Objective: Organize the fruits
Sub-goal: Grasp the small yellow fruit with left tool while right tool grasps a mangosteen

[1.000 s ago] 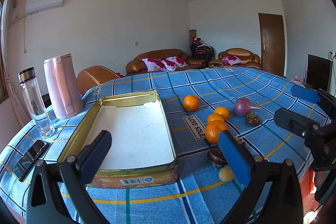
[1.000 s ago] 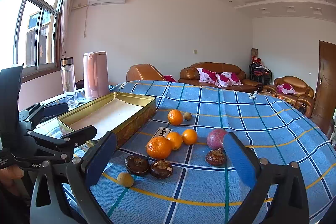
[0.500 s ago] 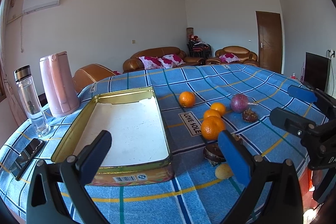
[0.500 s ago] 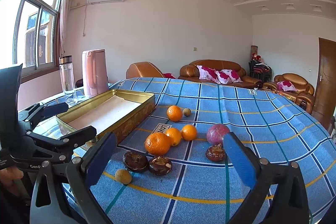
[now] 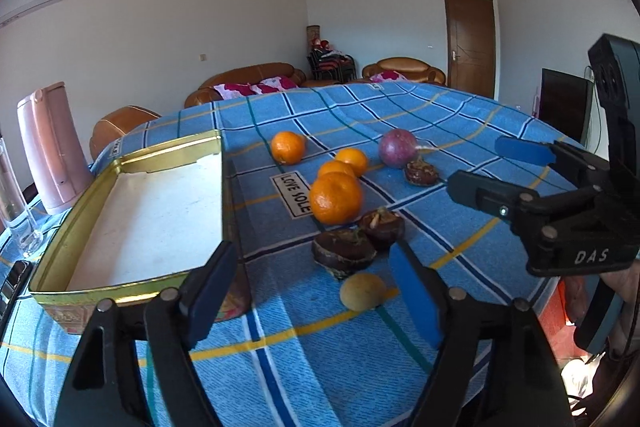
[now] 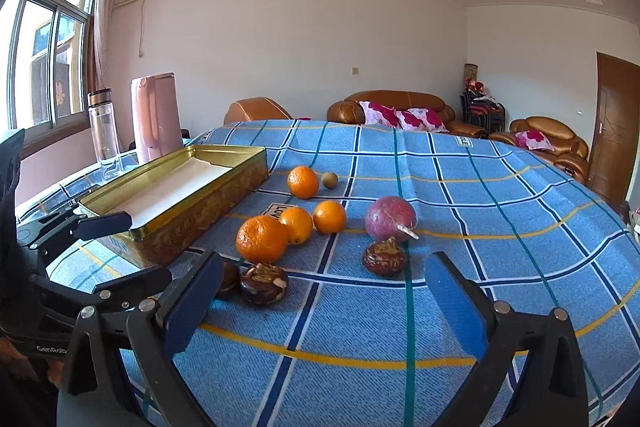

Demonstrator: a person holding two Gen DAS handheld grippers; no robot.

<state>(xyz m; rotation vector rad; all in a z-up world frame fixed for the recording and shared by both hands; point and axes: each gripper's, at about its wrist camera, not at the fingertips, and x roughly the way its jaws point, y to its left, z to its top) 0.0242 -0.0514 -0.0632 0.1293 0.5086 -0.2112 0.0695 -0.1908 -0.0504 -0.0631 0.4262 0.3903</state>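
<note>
Both the left tongs and right tongs hover spread and empty above loose fruit on the tabletop; the small yellow fruit seems nearest, best straddled squarely before lifting into the empty gold tin.

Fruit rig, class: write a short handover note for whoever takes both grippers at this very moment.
Left gripper: open, empty, low over the near table edge by the small yellow fruit.
Right gripper: open, empty, facing the fruit.
Tin: open, nothing in it.
On the cloth: four oranges, purple fruit, three dark brown fruits, two small yellowish ones.
Done: nothing moved into the tin.
Left: every fruit.
</note>
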